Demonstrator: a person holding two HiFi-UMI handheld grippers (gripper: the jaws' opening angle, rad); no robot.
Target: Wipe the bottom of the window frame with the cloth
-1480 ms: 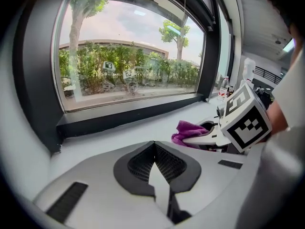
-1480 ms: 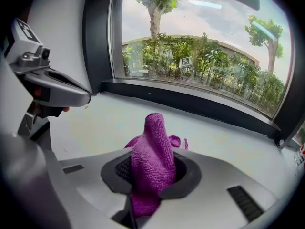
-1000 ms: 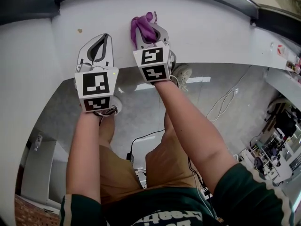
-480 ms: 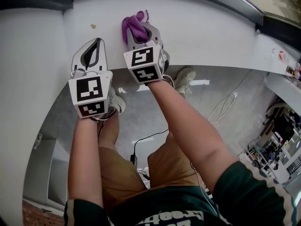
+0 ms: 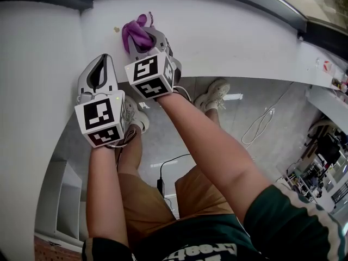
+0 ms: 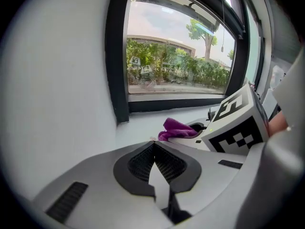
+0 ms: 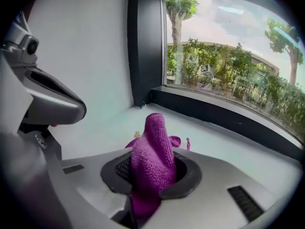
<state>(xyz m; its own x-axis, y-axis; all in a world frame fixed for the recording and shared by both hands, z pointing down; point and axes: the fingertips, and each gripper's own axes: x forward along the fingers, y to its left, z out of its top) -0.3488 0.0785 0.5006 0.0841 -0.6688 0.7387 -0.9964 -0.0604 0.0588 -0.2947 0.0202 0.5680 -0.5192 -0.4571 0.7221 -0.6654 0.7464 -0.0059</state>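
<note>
A purple cloth (image 5: 135, 32) is bunched between the jaws of my right gripper (image 5: 142, 40), which is shut on it and rests on the white sill (image 5: 228, 31) near its left end. In the right gripper view the cloth (image 7: 152, 156) stands up out of the right gripper (image 7: 151, 170), short of the dark bottom rail of the window frame (image 7: 224, 112). My left gripper (image 5: 103, 60) lies just left of it at the sill's front edge, shut and empty. In the left gripper view its pads meet at the left gripper's (image 6: 153, 145) tip, with the cloth (image 6: 177, 128) beyond.
The white wall (image 5: 38, 91) and the frame's dark upright (image 7: 145, 42) close off the left corner. A small tan speck (image 5: 116, 29) lies on the sill by the cloth. Below are the floor, a cable (image 5: 261, 126) and the person's shoes.
Both grippers have slid left along the sill toward the corner, the right one carrying the cloth with it. Both jaws stay as they were.
</note>
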